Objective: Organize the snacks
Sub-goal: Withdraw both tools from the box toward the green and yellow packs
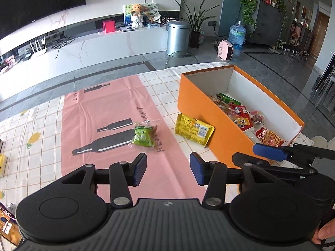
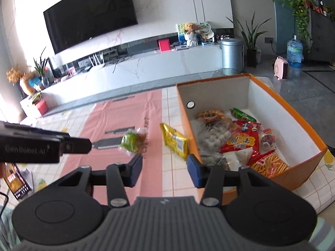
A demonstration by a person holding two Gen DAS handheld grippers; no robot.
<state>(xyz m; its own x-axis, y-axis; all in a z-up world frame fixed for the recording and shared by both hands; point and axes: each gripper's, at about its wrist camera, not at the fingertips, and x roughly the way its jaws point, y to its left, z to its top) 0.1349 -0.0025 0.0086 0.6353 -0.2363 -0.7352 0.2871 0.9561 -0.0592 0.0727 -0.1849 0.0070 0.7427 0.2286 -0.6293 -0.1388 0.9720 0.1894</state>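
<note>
Clearing the last two snack packets off the table into the orange box.

Left wrist view: left gripper [image 1: 167,170] stands part-open and empty low in frame; green packet [image 1: 143,136] lies just above it on the pink mat [image 1: 100,113] — straddle it flat before squeezing. Right wrist view: right gripper [image 2: 164,170] also gapes empty, yellow packet [image 2: 174,141] leaning against the orange box [image 2: 249,77] at centre; pinch its free edge, lift clear of the wall.

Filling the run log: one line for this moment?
left gripper jaws open | right gripper jaws open | green snack packet, yellow snack packet outside orange box
</note>
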